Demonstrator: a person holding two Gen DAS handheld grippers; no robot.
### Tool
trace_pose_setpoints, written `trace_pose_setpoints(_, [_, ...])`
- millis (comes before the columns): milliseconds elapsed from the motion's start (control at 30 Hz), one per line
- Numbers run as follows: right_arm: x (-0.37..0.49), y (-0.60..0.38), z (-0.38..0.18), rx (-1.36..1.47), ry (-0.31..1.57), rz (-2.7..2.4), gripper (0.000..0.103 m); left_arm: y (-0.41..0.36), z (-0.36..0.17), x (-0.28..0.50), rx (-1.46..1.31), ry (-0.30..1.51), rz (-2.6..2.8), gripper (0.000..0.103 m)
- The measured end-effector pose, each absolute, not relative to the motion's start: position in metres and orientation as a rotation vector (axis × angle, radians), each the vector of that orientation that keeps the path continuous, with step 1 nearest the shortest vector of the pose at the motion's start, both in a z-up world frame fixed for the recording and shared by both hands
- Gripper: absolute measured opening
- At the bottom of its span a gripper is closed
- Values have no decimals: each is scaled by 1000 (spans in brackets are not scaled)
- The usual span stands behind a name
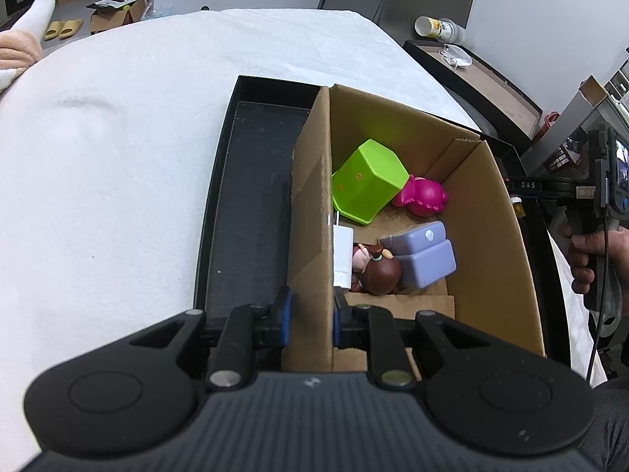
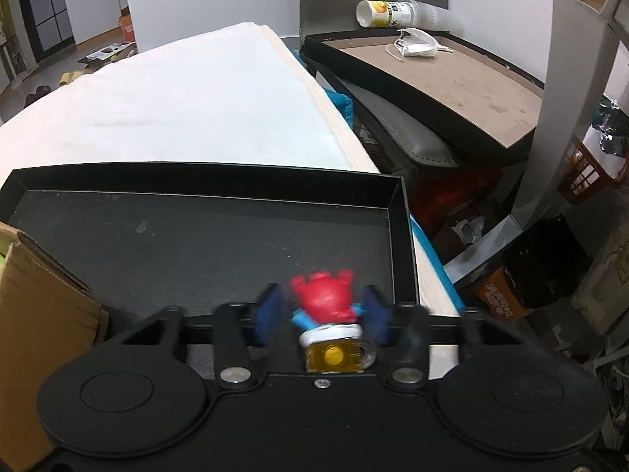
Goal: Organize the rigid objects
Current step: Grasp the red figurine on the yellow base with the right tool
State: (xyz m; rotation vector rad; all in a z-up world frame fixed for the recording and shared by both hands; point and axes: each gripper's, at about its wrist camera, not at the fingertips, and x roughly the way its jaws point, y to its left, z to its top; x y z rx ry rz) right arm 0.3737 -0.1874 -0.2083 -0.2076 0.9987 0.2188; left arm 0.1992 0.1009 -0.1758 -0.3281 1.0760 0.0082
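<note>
My left gripper [image 1: 309,316] is shut on the left wall of a cardboard box [image 1: 310,212] that stands in a black tray [image 1: 251,181]. In the box lie a green plastic cup [image 1: 367,181], a pink figure [image 1: 422,196], a lilac block [image 1: 424,253], a brown-haired doll [image 1: 375,269] and a white charger [image 1: 343,253]. My right gripper [image 2: 322,312] has its blue pads on either side of a small red toy figure on a yellow base [image 2: 326,314], over the black tray [image 2: 196,244]. The fingers are blurred and a gap shows on the left side.
The tray lies on a white cloth-covered table [image 1: 118,137]. The cardboard box corner [image 2: 35,314] shows left in the right wrist view. Beside the table stand a brown-topped black tray [image 2: 440,78] with a cup and mask, shelves and clutter.
</note>
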Motion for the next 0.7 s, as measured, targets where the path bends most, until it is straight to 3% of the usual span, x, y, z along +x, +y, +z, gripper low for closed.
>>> trace_pose_setpoints(700, [343,-191,-171,-190,936,223,37,97,-175,198,-305,1076,3,19])
